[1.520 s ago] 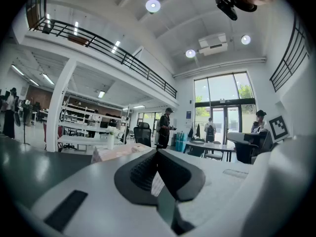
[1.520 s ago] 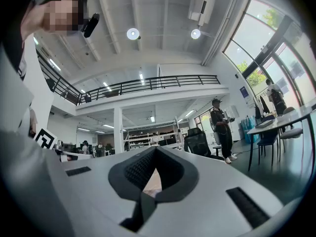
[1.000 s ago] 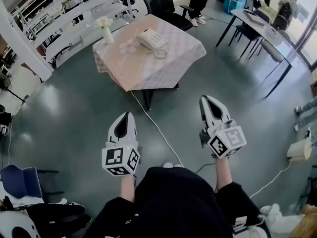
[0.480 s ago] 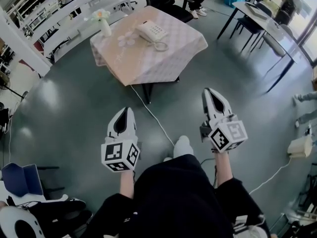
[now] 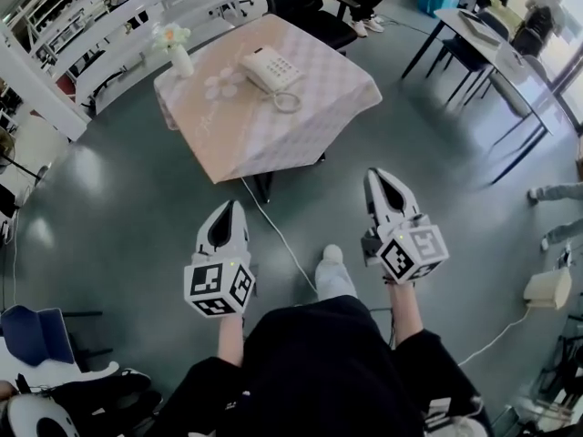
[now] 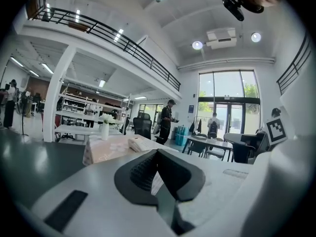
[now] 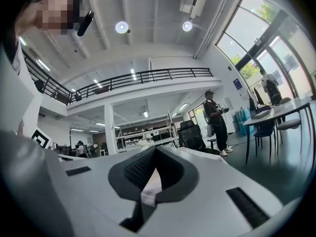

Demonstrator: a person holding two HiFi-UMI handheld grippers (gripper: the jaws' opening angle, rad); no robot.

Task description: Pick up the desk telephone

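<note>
Head view: the telephone (image 5: pixel 271 68) sits on the far half of the table (image 5: pixel 273 139), well apart from both grippers, with open floor between. It lies ahead of the left gripper (image 5: pixel 234 206) and only slightly right of its line, but far to the left of where the right gripper (image 5: pixel 376 175) points, so the left hand looks to me the nearer of the two (though not by much). The phone's long axis runs slantwise, far-left to near-right, and its coiled cord (image 5: pixel 287 101) rests at the near-right end. A vase (image 5: pixel 175 51) stands to the far left of the phone, apart from it. Both grippers show their fingers pressed together and nothing in them.

Left gripper view: the left gripper (image 6: pixel 157 152) has its fingers closed on nothing. The telephone (image 6: pixel 139 143) shows just above and left of the tips, far off on the table (image 6: pixel 101 152), with the vase (image 6: pixel 104 130) further left.

Right gripper view: the right gripper (image 7: pixel 154 149) is likewise closed and empty. The phone does not show clearly here (the fingers cover that part of the scene); a chair (image 7: pixel 190 135) and a standing person (image 7: pixel 216 122) lie far off to the right.
</note>
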